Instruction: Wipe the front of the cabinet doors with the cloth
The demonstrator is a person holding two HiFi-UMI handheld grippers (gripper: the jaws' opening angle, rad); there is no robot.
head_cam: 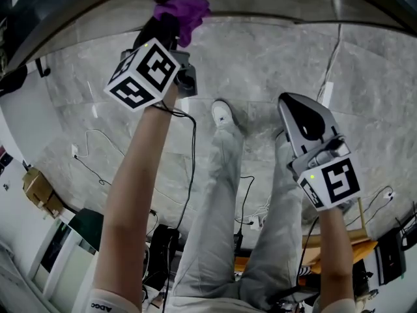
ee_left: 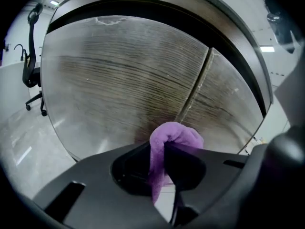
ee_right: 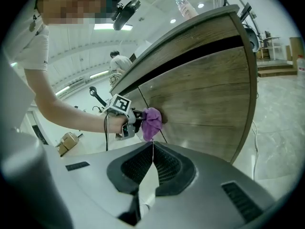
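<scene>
A purple cloth (head_cam: 184, 6) is bunched in my left gripper (head_cam: 168, 26), which is shut on it and holds it against the wooden cabinet front at the top of the head view. In the left gripper view the cloth (ee_left: 174, 136) sticks out between the jaws and touches the cabinet door (ee_left: 119, 80), just below the seam (ee_left: 196, 92) between two doors. The right gripper view shows the cloth (ee_right: 152, 121) on the doors (ee_right: 205, 94) from the side. My right gripper (head_cam: 290, 106) hangs lower, away from the cabinet, shut with nothing in it (ee_right: 152, 146).
My legs and a white shoe (head_cam: 222, 113) stand on the marble floor between the grippers. Cables (head_cam: 91, 155) and a cardboard box (head_cam: 38, 189) lie to the left. An office chair (ee_left: 31, 70) stands left of the cabinet. A bottle (ee_right: 184, 6) sits on its top.
</scene>
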